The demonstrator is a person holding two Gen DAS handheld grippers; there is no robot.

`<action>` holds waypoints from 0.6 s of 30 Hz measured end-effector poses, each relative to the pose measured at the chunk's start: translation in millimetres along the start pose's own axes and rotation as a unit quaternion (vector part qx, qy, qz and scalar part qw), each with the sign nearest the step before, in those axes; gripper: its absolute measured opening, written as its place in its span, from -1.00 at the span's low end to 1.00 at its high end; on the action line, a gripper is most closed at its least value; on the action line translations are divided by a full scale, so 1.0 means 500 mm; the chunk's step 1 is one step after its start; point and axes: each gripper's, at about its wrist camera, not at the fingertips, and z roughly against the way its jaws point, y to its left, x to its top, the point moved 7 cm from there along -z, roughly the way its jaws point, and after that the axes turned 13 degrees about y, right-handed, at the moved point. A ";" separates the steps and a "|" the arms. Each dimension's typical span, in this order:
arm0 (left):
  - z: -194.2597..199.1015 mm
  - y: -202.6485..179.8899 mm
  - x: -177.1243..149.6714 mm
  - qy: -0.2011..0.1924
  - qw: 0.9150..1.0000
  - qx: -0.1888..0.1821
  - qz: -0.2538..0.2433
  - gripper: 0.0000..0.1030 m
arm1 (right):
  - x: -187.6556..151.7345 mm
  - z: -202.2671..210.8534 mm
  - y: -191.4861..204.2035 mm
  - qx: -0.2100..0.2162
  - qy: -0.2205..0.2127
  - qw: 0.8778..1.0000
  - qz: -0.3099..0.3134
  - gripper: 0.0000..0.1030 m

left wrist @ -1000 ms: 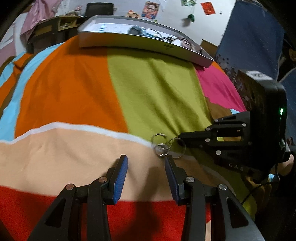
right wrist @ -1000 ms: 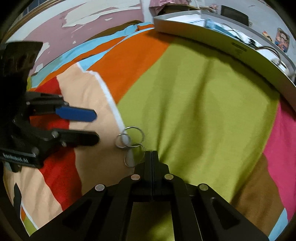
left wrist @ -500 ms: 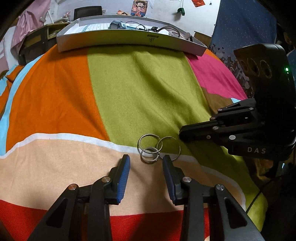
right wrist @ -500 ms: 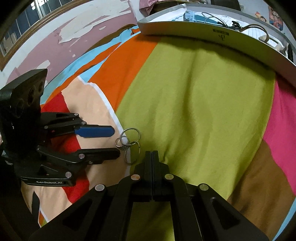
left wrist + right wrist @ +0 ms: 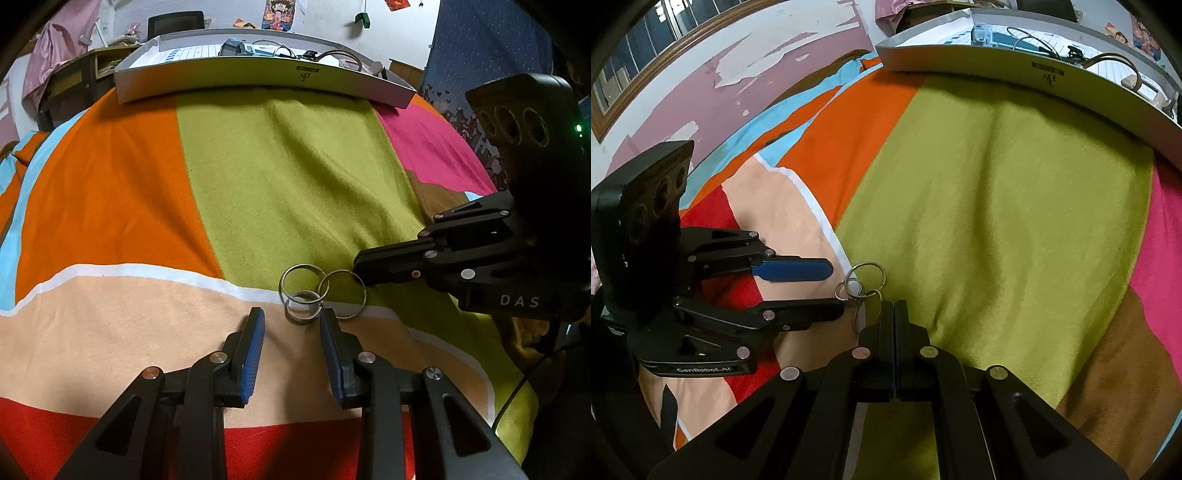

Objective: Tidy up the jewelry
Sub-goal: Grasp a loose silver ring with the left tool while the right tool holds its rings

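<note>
Left gripper (image 5: 291, 325) is spread wide, blue pads (image 5: 255, 354) facing each other with bare cloth between them; nothing held. Its right fingertip sits just beside the rings (image 5: 317, 293), touching or nearly so, can't tell which. Rings are a small cluster of linked metal hoops lying flat on the blanket (image 5: 295, 177), right on the white stripe between the peach and green patches: two thin hoops and a smaller thicker coil under them; exact count is hard to make out where they overlap. Right gripper (image 5: 894, 306) has its fingers pressed together with no gap. Its tip meets the edge of the nearest hoop (image 5: 864, 291), but the fingers hide the contact point, so whether it actually pinches the wire or just rests against it can't be read. In the left view that same gripper (image 5: 360, 264) comes in from the right with its tip at the rim of the right-hand hoop; its body is cut off by the frame edge. Well beyond, at the far edge of the blanket, sits a grey tray (image 5: 258, 79) holding cables and small items too distant to identify; its right end is cut off in the right view.
</note>
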 end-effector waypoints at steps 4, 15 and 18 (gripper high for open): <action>0.001 0.000 -0.001 0.001 1.000 -0.003 0.001 -0.43 | 0.000 0.008 -0.003 0.004 -0.006 1.000 -0.006 -0.86; 0.001 0.001 0.001 0.002 1.000 -0.002 0.000 -0.43 | -0.003 0.015 -0.008 -0.003 -0.007 1.000 -0.004 -0.45; 0.002 0.002 -0.001 0.002 1.000 -0.005 0.001 -0.44 | 0.000 0.028 -0.020 0.005 -0.015 1.000 -0.018 -0.45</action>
